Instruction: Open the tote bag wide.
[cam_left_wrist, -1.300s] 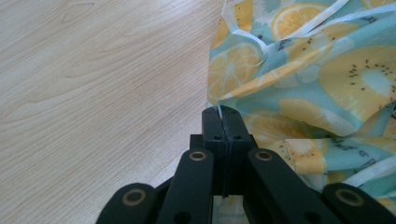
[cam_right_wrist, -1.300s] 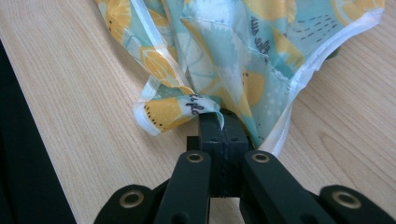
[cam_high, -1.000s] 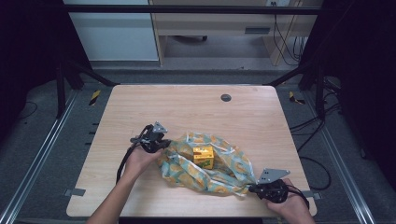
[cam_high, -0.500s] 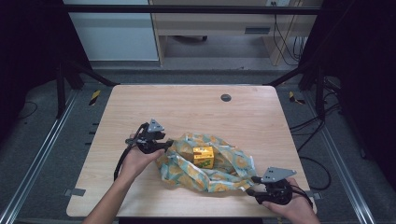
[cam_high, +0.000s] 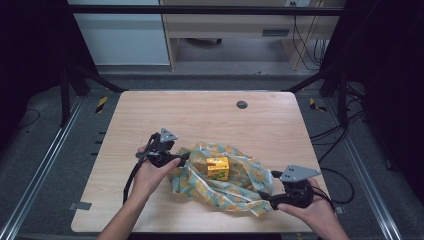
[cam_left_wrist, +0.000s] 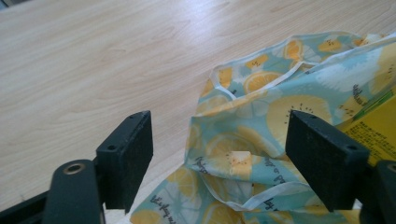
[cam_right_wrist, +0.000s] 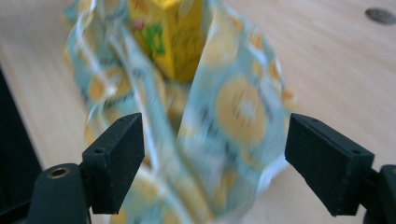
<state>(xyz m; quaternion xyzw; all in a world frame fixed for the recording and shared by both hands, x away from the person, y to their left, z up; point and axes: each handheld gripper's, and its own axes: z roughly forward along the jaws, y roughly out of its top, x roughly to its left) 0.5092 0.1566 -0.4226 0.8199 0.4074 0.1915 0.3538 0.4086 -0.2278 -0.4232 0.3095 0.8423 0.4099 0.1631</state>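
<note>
Your left gripper (cam_left_wrist: 219, 158) and right gripper (cam_right_wrist: 212, 163) both have jaws spread, straddling the citrus-print cloth (cam_high: 235, 185). The yellow carton (cam_high: 218, 168) stands on that cloth on the counter (cam_high: 200, 115).

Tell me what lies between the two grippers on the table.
In the high view, the fruit-print cloth spreads between the left gripper and right gripper, with a yellow carton sitting on it.

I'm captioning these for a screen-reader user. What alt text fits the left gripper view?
A fruit-print cloth lies crumpled on a pale wooden table, its folded corner sitting between the open black jaws of the left gripper. A yellow carton peeks in at the right edge.
</note>
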